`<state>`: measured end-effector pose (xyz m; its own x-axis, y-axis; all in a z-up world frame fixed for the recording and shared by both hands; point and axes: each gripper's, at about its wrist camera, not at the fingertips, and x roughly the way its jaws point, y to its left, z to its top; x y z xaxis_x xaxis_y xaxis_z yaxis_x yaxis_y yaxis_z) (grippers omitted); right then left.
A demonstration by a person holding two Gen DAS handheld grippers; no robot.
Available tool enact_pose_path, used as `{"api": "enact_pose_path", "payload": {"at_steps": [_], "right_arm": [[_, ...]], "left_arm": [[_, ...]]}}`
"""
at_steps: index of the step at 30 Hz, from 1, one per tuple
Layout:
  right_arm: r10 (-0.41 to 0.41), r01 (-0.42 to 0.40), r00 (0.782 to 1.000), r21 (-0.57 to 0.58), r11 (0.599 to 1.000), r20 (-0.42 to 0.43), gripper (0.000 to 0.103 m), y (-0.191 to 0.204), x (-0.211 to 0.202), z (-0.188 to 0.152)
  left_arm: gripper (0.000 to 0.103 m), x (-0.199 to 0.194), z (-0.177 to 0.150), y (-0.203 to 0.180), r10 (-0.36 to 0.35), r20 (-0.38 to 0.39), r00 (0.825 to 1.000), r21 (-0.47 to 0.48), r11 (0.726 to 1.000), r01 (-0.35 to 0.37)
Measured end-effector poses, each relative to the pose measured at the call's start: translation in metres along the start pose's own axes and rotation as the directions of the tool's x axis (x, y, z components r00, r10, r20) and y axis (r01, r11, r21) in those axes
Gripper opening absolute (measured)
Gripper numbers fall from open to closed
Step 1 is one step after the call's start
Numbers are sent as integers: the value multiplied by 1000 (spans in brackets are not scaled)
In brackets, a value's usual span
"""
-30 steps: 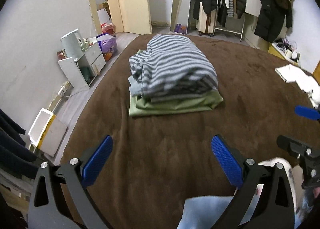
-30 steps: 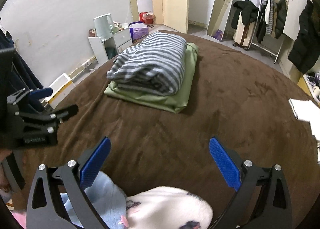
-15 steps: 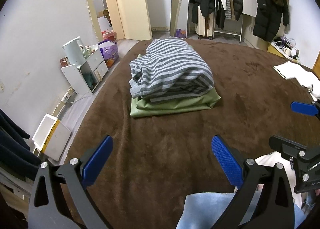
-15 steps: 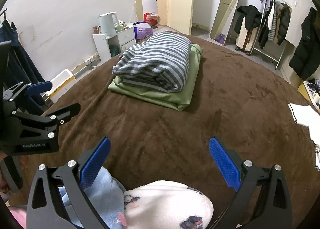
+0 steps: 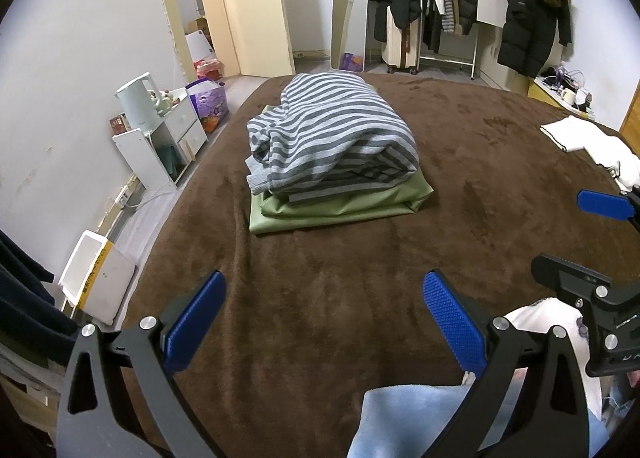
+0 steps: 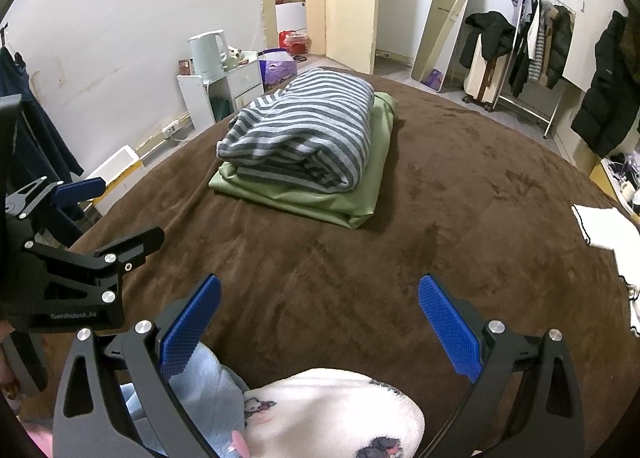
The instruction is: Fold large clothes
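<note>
Clothing sits in 1 stack on the brown blanket [image 5: 360,298] that covers the bed: we record a folded grey-and-white striped sweater [image 5: 332,138] lying directly on top of a folded olive-green garment [image 5: 340,208], whose edges show past it on the near side. In the right wrist view the same sweater [image 6: 300,134] and green garment [image 6: 320,198] sit left of centre.

We find the left gripper [image 5: 324,318] spread wide with nothing between its 2 blue pads [image 5: 196,322], held above bare blanket, well short of the stack. The right gripper [image 6: 320,322] is likewise wide apart and holds nothing.

We note a white cloth [image 5: 580,138] at the bed's far right edge, well apart from the stack. A white bedside cabinet [image 5: 160,146] carrying a pale kettle [image 5: 136,102] stands beside the bed on the left. A clothes rack [image 5: 448,18] stands at the far wall.
</note>
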<state>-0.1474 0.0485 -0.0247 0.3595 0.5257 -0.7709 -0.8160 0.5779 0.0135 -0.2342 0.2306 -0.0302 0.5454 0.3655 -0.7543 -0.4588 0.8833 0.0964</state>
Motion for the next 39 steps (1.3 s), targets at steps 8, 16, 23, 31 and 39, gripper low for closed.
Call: {"api": "enact_pose_path", "payload": {"at_steps": [8,16,23,31,39], "right_arm": [[-8,8,1000,8,1000,-2,98,-2,5,3],[-14,14,1000,8,1000,-4,98,-2,8,5],[-18,18,1000,18,1000,-8,98,-4,12,7],[-18,19,1000,26,999,-11,98,-5,14,6],[-19,19,1000,23,1000,-12,98,-5,14,7]], "left_arm": [[97,4,2,-2,-20,-7,1000,-4,1000,20],[97,12,8,-4,-33,-9,999,6,999,33],[97,14,7,-3,-26,-10,1000,13,1000,26],[97,15,6,1,-17,-11,1000,8,1000,17],[97,15,6,4,-12,-9,1000,-1,1000,12]]}}
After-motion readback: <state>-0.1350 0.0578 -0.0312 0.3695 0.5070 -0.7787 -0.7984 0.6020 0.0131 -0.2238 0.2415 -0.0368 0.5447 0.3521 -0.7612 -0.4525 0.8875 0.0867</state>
